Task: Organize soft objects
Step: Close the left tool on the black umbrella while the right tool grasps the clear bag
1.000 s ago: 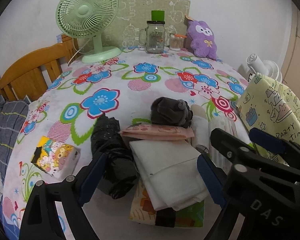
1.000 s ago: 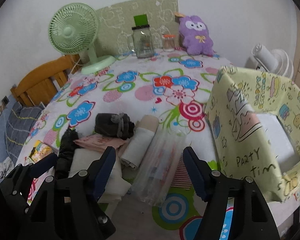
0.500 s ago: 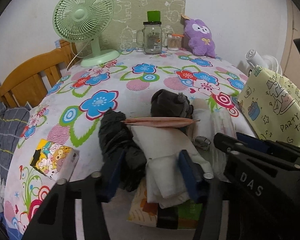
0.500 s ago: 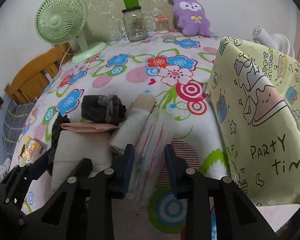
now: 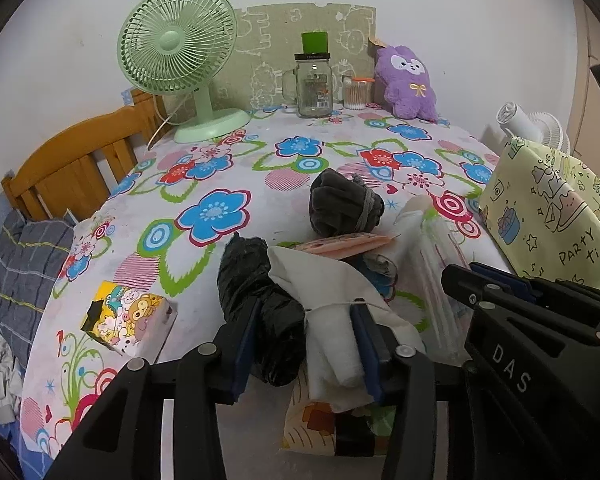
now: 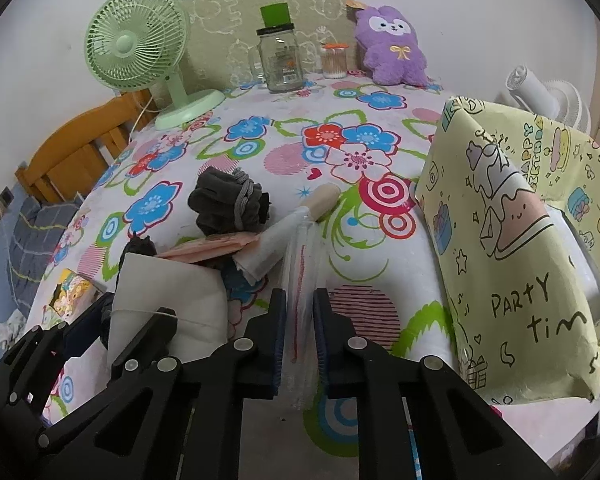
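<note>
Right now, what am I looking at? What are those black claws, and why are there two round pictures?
No robot: a person holds two clamp tools, each with a wide-angle camera looking along its fingers. The left-hand view shows the left gripper squeezing black plastic and white folded cloth. The right-hand view shows the right gripper shut on a clear plastic bag. On the flowered tablecloth: a dark sock bundle, yellow party bag, green fan, and purple plush.

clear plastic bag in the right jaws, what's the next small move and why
Probably lift the clear plastic bag and carry it right to the yellow party bag: the right gripper already pinches it, and that bag stands open beside it.
</note>
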### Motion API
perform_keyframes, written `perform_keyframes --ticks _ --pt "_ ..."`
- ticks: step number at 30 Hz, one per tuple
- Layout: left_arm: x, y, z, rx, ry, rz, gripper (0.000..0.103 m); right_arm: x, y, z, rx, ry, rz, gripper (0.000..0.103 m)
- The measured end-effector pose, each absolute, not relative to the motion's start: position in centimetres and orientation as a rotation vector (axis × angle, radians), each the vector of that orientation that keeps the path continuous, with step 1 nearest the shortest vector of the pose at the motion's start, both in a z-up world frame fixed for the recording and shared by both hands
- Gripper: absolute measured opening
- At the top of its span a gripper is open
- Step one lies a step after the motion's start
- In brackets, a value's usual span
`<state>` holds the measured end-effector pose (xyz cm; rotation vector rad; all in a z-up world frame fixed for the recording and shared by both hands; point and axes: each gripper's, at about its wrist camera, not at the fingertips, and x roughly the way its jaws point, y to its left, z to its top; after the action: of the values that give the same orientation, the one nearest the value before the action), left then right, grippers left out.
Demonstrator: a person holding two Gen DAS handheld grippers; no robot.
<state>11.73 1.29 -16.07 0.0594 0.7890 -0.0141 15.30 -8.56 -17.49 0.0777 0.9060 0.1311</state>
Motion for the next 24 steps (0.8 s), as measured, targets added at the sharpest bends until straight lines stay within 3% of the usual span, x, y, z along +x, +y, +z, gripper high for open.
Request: perform_keyframes --ticks 10,19,24 --pt "10.9 3.0 -14.6 0.034 0.756 0.021 0.071 14.9 -7.6 -16.0 0.072 0.863 0.145 0.015" --pt "11.0 6.0 -14.7 -0.042 0.795 0.049 0.071 14.9 -6.2 -14.8 0.063 0.829 0.153 0.015" --pt "11.5 6.8 -15.8 -0.065 0.840 0.039 0.061 15.1 -5.3 -14.9 0.049 0.830 0.160 0.015"
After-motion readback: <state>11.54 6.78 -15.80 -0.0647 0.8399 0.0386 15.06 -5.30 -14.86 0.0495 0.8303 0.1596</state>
